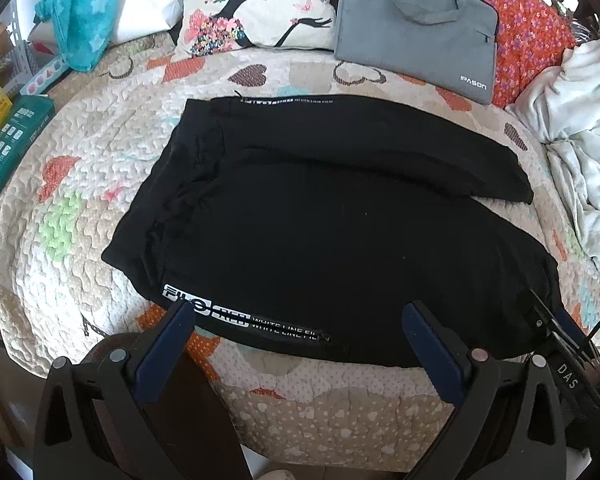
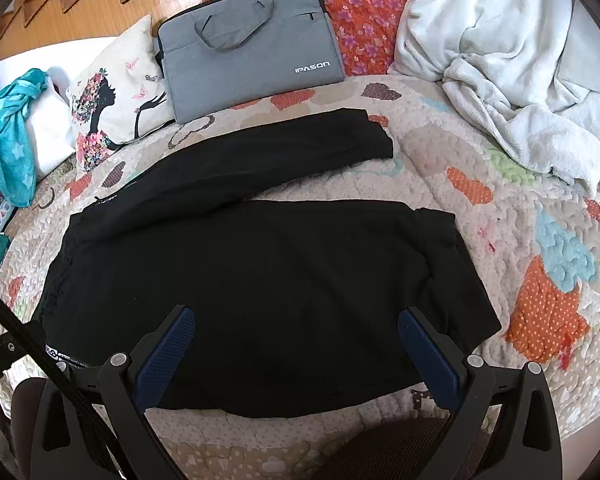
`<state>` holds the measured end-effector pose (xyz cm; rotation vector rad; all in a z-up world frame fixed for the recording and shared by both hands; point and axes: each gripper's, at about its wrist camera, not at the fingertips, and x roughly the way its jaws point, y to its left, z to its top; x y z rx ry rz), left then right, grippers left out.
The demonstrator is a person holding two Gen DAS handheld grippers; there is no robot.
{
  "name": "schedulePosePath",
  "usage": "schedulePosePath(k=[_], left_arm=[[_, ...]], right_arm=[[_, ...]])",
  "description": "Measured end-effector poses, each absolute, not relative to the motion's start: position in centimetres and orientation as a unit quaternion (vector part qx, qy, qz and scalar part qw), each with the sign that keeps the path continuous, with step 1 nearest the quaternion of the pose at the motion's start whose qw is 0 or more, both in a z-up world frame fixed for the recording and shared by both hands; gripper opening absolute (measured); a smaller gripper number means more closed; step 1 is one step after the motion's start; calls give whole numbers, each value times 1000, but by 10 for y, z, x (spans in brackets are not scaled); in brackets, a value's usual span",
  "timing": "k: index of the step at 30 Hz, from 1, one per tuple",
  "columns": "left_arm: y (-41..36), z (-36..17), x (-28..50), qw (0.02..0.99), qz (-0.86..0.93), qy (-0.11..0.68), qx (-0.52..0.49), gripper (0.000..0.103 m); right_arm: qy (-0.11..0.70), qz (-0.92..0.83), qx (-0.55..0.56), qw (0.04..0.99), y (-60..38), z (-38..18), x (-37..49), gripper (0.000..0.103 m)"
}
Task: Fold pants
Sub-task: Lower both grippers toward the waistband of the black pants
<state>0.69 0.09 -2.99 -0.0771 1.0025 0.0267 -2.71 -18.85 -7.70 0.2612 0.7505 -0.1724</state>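
Black pants [image 1: 320,220] lie flat on the quilted bed [image 1: 80,168], just ahead of both jaws | left gripper [image 1: 298,322] wide open, empty | right gripper [image 2: 296,326] wide open, empty | advice: pinch the near edge evenly, fold across without bunching.

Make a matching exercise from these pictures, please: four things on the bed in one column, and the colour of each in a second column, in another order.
Things:
1. pants
2. laptop bag
3. star-patterned cloth
4. crumpled blanket

Colours:
A. white
B. black
C. turquoise
D. grey

Pairs: 1-B, 2-D, 3-C, 4-A
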Motion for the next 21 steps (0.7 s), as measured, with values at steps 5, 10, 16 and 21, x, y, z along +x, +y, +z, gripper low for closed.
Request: schedulePosePath(k=[5,10,16,21], left_arm=[[0,-35,8,871,12,490,-37,103],[0,-40,12,868,13,496,-37,103],[1,-52,18,857,12,513,-34,103],[-1,-69,25,849,16,528,-19,103]], right_arm=[[369,-84,126,917,-188,-79,-27,103],[375,-84,125,915,-189,-78,-24,103],[381,-85,122,913,-188,-79,-23,103],[386,-85,120,911,-188,-80,-21,103]])
